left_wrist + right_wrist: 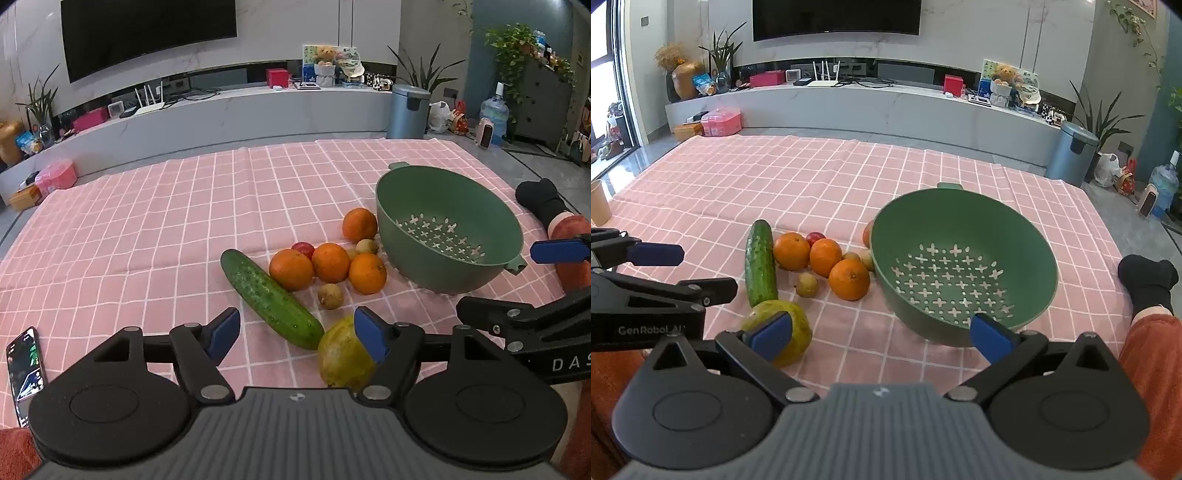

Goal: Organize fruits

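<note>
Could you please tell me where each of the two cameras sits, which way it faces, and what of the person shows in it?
Left wrist: on the left gripper, looking forward and down over the pink checked cloth at the long green cucumber; its jaws stand open; a black sock and the right gripper show at right.
Right wrist: on the right gripper, facing the green perforated colander; jaws open, the left gripper at left, the sock at right.
Shared: cucumber, colander, yellow-green pear-like fruit, cloth, wall-mounted black television.
</note>
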A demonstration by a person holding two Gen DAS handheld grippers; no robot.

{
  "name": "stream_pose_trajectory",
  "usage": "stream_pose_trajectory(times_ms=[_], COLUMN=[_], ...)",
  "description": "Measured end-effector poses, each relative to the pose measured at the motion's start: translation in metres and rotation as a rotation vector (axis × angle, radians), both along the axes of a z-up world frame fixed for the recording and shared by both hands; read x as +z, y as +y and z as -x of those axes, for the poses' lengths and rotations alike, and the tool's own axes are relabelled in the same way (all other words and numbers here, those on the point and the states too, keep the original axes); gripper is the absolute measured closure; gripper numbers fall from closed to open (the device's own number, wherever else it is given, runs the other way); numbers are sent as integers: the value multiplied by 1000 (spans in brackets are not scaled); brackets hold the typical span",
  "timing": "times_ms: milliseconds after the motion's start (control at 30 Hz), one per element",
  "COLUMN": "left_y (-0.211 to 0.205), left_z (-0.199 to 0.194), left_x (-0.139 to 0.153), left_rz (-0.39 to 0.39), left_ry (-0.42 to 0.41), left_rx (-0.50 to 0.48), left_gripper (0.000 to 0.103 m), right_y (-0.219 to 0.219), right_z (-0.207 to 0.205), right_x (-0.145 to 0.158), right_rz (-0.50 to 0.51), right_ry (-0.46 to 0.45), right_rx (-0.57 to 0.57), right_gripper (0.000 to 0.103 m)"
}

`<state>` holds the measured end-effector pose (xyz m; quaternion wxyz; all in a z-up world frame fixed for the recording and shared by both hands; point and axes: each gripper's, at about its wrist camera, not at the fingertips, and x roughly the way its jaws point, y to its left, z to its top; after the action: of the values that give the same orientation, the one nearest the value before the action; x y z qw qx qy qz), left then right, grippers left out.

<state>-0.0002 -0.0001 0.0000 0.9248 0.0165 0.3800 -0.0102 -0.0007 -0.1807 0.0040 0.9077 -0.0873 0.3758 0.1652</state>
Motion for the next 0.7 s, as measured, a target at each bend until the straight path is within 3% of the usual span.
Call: stream_pose_trajectory(times_ms=[700], left_y=[-4], left_z=[3], left_x=[0], left_rz=[-4], left_ry=[17], left_rx=[-12], left_gripper=[27], right_y=[1], right_z=[1], right_x=[0], right_rz=[5], right_ry=[4], right_rx=[-7], right_gripper=[4])
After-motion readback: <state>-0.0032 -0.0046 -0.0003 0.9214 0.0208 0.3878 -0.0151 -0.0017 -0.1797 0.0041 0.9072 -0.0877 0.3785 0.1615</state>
